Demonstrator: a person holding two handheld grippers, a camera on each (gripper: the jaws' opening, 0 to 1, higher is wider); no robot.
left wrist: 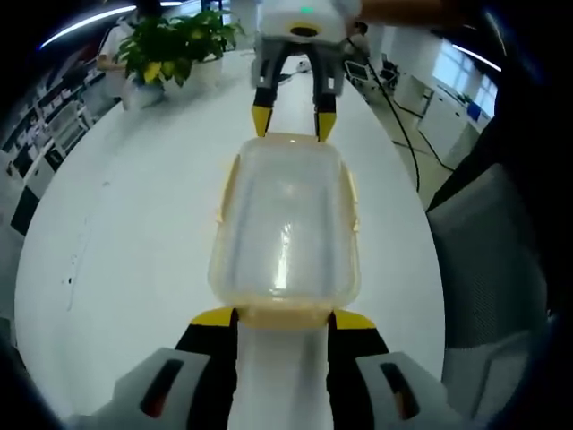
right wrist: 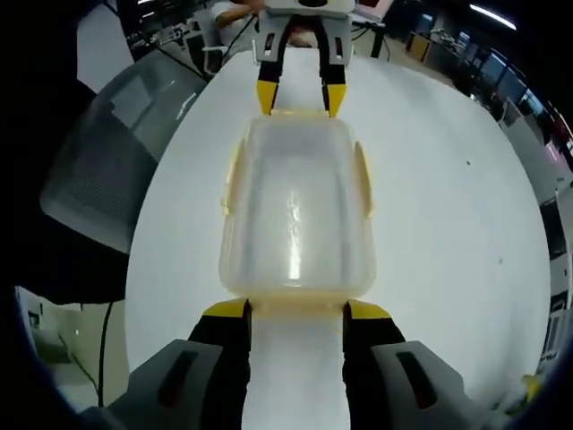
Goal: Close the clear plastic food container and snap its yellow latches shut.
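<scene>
While the left gripper (left wrist: 285, 319) stands with jaws parted at the near end of the clear container (left wrist: 286, 228) on the white table (left wrist: 134, 233), gripping nothing, the right gripper (left wrist: 294, 121) meets its far end. From the right gripper view, the picture mirrors: jaws spread, container just ahead between both tools. It looks light, slick and flexible; press at the yellow latches (right wrist: 364, 179).

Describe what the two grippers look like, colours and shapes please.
Both match: the left gripper and the right gripper each have two black jaws with yellow tips, rising from grey housings with dark slots. A white body tops each gripper when seen from the opposite view.
</scene>
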